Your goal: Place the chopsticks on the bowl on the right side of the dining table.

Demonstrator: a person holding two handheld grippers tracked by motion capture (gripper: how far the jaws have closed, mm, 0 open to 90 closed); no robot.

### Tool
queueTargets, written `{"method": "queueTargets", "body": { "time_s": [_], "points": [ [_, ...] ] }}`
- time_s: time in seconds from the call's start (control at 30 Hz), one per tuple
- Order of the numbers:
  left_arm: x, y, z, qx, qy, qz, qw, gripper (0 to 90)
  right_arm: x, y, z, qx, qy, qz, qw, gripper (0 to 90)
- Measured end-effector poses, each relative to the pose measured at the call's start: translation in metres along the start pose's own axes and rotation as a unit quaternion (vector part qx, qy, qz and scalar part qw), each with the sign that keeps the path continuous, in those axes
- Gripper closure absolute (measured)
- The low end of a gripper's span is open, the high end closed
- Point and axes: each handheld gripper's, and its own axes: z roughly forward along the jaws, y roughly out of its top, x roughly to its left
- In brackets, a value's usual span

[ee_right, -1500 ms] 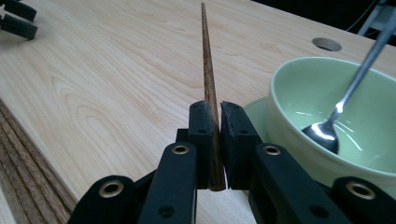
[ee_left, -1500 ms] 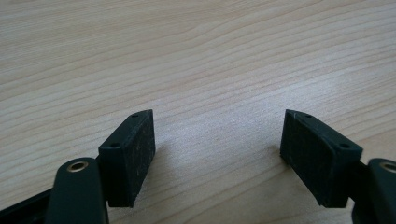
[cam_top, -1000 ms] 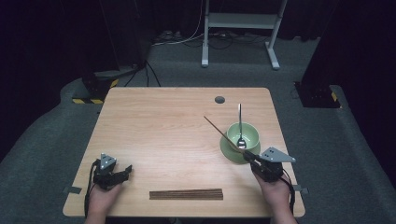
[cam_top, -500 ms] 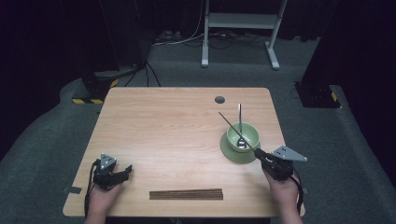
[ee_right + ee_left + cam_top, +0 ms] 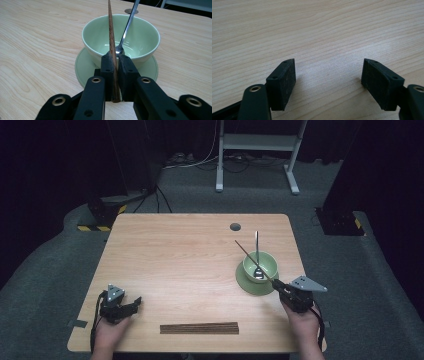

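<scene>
My right gripper [image 5: 276,283] [image 5: 115,58] is shut on the thick end of a brown chopstick [image 5: 254,260] [image 5: 111,37]. The stick slants up and away over a pale green bowl [image 5: 269,265] [image 5: 145,37]. That bowl stands on a matching saucer [image 5: 247,282] [image 5: 83,67] at the table's right side. A metal spoon [image 5: 256,245] [image 5: 128,22] leans in the bowl, handle toward the far edge. At the front left, my left gripper [image 5: 134,304] [image 5: 328,72] rests low on the wooden table [image 5: 175,255] [image 5: 312,25], open, with bare wood between its jaws.
A row of several dark chopsticks [image 5: 199,328] lies along the table's front edge, between my two hands. A round cable hole [image 5: 235,226] sits near the far edge. Beyond the table are grey carpet and a white stand's legs [image 5: 255,150].
My right hand has shifted slightly right, and the held chopstick's tip has swung right, closer over the bowl. The left gripper has stayed put.
</scene>
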Motion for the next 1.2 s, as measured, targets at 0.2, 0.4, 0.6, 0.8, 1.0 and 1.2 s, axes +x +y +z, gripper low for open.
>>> {"method": "queueTargets", "body": {
  "time_s": [0.2, 0.4, 0.6, 0.8, 1.0, 1.2],
  "points": [
    [0.0, 0.0, 0.0, 0.0, -0.001, 0.0, 1.0, 27.9, 0.001, -0.001, 0.001, 0.002, -0.003, 0.0, 1.0, 82.6],
    [0.0, 0.0, 0.0, 0.0, -0.001, 0.001, 1.0, 28.1, 0.002, -0.001, 0.001, 0.001, -0.004, 0.002, 1.0, 76.6],
    [0.0, 0.0, 0.0, 0.0, 0.0, 0.001, 1.0, 28.2, 0.006, 0.003, -0.003, -0.008, -0.007, -0.001, 0.9999, 62.6],
    [0.0, 0.0, 0.0, 0.0, -0.002, -0.001, 1.0, 28.1, 0.024, 0.018, -0.008, -0.028, 0.012, -0.013, 0.9995, 48.6],
    [0.0, 0.0, 0.0, 0.0, -0.001, 0.002, 1.0, 28.3, 0.047, 0.023, 0.0, -0.03, 0.042, -0.024, 0.9984, 42.2],
    [0.0, 0.0, 0.0, 0.0, -0.002, 0.001, 1.0, 28.2, 0.06, 0.019, 0.011, -0.017, 0.062, -0.036, 0.9973, 38.8]
  ]
}}
